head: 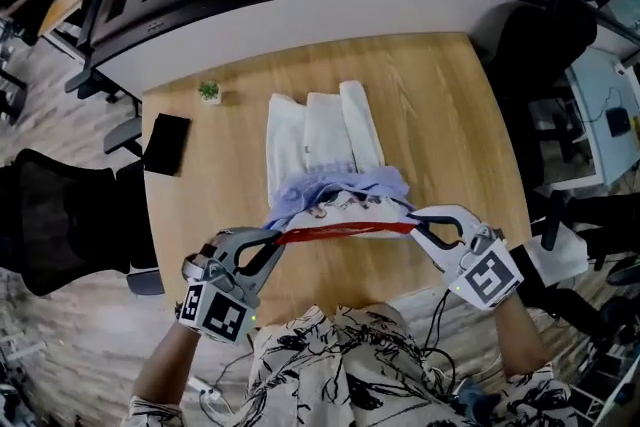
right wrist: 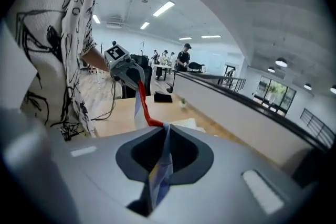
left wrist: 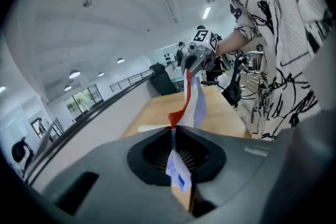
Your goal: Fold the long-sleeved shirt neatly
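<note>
The long-sleeved shirt lies on the wooden table, its white far part folded in strips, its lavender near part bunched. A red-trimmed edge is stretched taut between my two grippers at the table's near side. My left gripper is shut on the left end of that edge, and my right gripper is shut on the right end. In the left gripper view the cloth is pinched between the jaws and runs to the right gripper. The right gripper view shows the pinched cloth running to the left gripper.
A black flat object and a small potted plant sit at the table's far left. A curved partition borders the far edge. A black office chair stands left of the table, another chair at the far right.
</note>
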{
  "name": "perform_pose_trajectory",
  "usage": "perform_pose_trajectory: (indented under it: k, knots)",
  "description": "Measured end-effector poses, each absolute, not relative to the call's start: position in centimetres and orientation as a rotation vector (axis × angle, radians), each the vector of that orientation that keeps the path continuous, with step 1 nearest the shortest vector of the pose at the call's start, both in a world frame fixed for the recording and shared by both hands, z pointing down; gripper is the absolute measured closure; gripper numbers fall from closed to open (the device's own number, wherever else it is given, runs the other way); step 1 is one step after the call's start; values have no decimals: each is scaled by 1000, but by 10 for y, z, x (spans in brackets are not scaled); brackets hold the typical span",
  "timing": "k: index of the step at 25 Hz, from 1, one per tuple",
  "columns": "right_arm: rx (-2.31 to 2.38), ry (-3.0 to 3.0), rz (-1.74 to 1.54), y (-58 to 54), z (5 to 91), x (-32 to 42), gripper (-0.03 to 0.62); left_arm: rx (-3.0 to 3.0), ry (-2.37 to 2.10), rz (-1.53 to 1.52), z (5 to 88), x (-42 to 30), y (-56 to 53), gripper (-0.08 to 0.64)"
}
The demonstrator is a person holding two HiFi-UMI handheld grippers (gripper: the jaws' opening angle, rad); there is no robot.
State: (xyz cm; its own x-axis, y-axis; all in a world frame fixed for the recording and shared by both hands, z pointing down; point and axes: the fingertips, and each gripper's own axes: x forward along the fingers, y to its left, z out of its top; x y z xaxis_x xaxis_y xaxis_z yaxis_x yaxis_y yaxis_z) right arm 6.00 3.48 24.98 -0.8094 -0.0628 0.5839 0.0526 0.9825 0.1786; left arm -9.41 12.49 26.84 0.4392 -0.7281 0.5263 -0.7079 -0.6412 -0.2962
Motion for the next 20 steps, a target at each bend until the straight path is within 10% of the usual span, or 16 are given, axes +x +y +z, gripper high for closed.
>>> perform_pose_trajectory:
  k: [17, 20]
  knots:
    - [-282, -2324, 0, 208, 446, 125, 560, -3094, 935, -1250, 439, -13, 269, 515]
    - [-359, -2300, 84, 224, 451, 133, 323, -3153, 900, -1208, 441, -6, 277, 319]
